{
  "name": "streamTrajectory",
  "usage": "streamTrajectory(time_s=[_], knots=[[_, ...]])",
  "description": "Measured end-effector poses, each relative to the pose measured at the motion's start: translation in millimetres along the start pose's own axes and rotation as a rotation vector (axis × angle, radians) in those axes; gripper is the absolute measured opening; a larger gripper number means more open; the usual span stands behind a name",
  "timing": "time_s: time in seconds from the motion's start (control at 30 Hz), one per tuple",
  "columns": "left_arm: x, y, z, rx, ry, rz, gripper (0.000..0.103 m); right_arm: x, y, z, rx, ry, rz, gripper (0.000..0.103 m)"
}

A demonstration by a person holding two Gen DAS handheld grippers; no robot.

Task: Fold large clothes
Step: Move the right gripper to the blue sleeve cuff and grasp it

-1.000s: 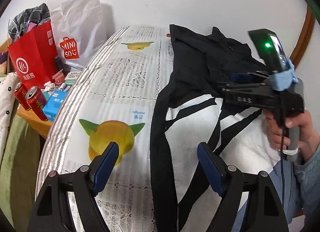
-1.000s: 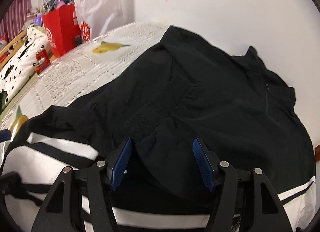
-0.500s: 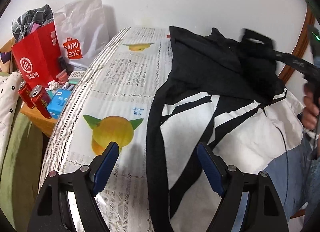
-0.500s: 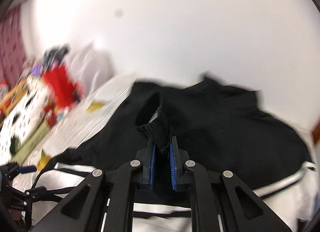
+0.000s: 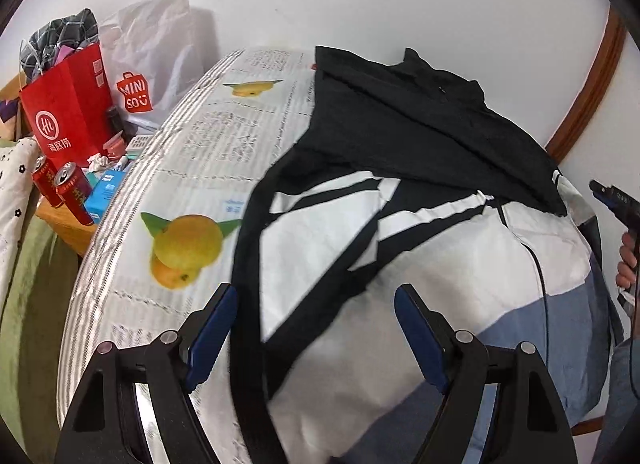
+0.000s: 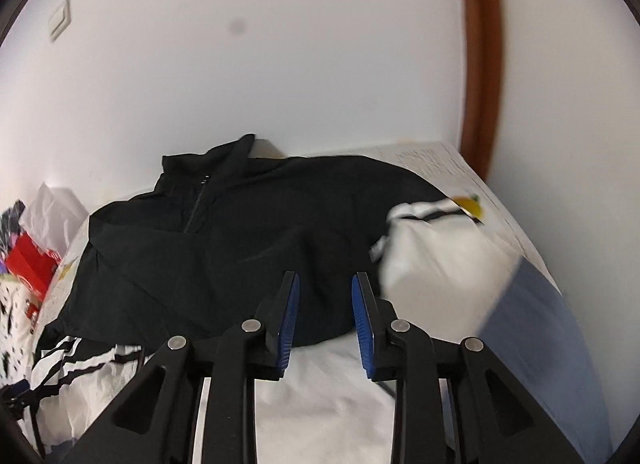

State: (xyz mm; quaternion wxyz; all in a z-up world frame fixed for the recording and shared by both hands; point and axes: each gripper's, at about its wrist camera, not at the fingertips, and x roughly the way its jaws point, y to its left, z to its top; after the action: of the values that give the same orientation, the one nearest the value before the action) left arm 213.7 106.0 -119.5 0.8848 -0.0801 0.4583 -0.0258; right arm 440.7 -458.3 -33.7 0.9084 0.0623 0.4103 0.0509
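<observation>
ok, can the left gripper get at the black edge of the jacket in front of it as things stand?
Probably yes. The left gripper is wide open and empty, and the jacket's black edge runs down between its fingers with nothing lying over it. The right gripper is off at the far side, out of the way.

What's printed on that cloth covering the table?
The tablecloth shows yellow lemons with green leaves among blocks of grey text on white; clearest in the left wrist view.

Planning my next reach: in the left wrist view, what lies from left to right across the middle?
Red cans → blue box → printed yellow fruit on the tablecloth → black, white and blue jacket → the person's hand holding the right tool.
</observation>
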Motion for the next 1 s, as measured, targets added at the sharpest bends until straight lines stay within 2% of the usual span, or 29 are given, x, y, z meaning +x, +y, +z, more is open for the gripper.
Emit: streamTrajectory(time_s=[0.07, 0.13, 0.23, 0.37, 0.43, 0.5, 0.63, 0.77, 0.87, 0.93, 0.97, 1.0], knots=[[-4, -6, 0, 0.003, -0.003, -0.008, 0.079, -17, -12, -8, -0.014, -0.018, -0.017, 0.031], [-10, -12, 1, 0.012, -0.013, -0.013, 0.079, -33, -17, -20, -0.040, -0.034, -0.050, 0.043], [-18, -22, 2, 0.030, -0.029, -0.020, 0.079, -58, -33, -42, -0.062, -0.038, -0.121, 0.055], [-26, -32, 3, 0.051, -0.046, -0.033, 0.079, -84, -70, -80, -0.046, 0.021, -0.218, 0.059], [-30, -37, 2, 0.061, -0.050, -0.041, 0.079, -99, -92, -100, -0.018, 0.036, -0.254, 0.069], [-32, -42, 0, 0.072, -0.050, -0.050, 0.079, -112, -118, -120, 0.029, 0.046, -0.267, 0.074], [-32, -54, 3, 0.088, -0.044, -0.044, 0.079, -121, -160, -151, 0.074, 0.108, -0.316, 0.074], [-35, -63, 4, 0.109, -0.048, -0.022, 0.079, -111, -173, -170, 0.028, 0.183, -0.344, 0.074], [-37, -66, 3, 0.119, -0.048, -0.010, 0.079, -101, -176, -180, -0.028, 0.197, -0.401, 0.074], [-37, -66, 3, 0.124, -0.049, 0.015, 0.079, -98, -180, -180, -0.021, 0.177, -0.410, 0.073], [-37, -65, 2, 0.124, -0.048, 0.026, 0.079, -97, -181, -179, -0.011, 0.168, -0.412, 0.071], [-37, -64, 2, 0.124, -0.046, 0.035, 0.079, -95, -183, -178, -0.003, 0.160, -0.419, 0.059]])
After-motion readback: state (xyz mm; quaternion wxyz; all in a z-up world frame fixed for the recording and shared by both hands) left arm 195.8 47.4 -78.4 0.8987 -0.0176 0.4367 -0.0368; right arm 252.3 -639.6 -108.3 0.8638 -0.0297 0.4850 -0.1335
